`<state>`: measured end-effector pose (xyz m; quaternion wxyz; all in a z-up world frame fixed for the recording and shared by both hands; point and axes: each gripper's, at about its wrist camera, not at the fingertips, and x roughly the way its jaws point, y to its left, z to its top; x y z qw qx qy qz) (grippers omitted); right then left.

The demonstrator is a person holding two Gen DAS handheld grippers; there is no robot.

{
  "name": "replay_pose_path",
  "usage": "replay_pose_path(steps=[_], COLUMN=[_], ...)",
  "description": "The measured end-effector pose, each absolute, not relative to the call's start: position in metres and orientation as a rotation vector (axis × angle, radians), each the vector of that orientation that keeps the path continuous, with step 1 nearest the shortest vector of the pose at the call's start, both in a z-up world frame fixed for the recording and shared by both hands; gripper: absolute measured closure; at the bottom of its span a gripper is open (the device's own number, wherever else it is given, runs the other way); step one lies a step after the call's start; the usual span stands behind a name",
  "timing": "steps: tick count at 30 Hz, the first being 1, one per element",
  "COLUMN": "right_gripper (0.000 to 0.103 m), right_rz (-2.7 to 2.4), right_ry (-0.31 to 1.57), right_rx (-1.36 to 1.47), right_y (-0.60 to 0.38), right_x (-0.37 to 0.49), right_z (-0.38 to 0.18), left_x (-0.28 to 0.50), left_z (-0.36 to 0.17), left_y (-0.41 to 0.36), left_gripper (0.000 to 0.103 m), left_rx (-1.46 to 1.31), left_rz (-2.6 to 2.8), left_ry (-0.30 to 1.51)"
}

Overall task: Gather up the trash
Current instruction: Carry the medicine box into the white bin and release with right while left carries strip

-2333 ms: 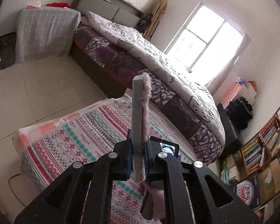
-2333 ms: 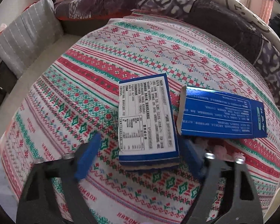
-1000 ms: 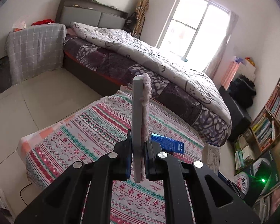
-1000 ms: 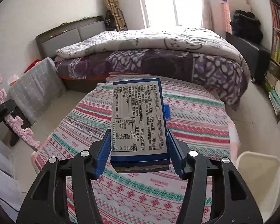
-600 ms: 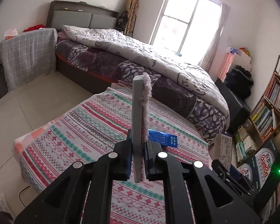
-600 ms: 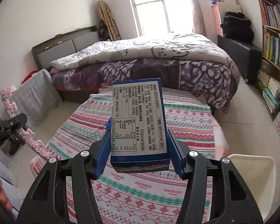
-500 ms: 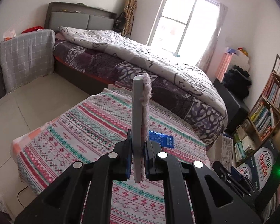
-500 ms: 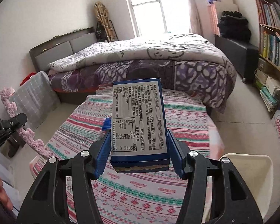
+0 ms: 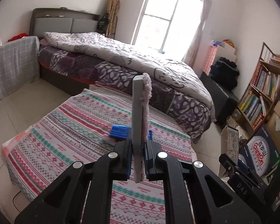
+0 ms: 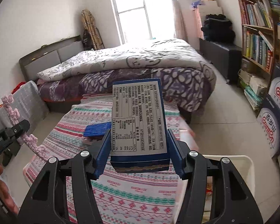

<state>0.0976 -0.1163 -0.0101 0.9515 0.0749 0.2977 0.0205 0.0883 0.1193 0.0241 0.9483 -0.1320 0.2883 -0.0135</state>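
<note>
1. Clenched on a blue box (image 10: 139,123), my right gripper (image 10: 139,149) holds it above the striped tablecloth (image 10: 125,196), printed label facing me.
2. Left gripper (image 9: 139,147) is clamped on a flat grey strip with pink fuzzy edging (image 9: 140,115), standing upright between the jaws.
3. White bin (image 10: 246,166) sits low at my right, just beside the table; something lies inside it, though I cannot tell what.
4. Second blue box (image 10: 98,129) lies on the cloth, untouched.
5. My judgement: two pieces are in hand and not yet dropped; both need binning, then that last box needs picking up.
</note>
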Motion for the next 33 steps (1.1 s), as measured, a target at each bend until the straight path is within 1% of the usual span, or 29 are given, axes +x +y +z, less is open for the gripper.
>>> replay_pose_path(steps=[21, 33], right_gripper=[0.049, 0.048], right_rz=[-0.184, -0.31], right_ry=[0.617, 0.634], right_rx=[0.191, 0.235], right_y=[-0.209, -0.265], right_x=[0.075, 0.056], right_z=[-0.006, -0.008], left_x=[0.081, 0.07], left_z=[0.022, 0.013], left_y=[0.03, -0.035], left_gripper=[0.093, 0.093], left_rx=[-0.178, -0.101], left_rz=[-0.198, -0.335], left_ry=[0.583, 0.601])
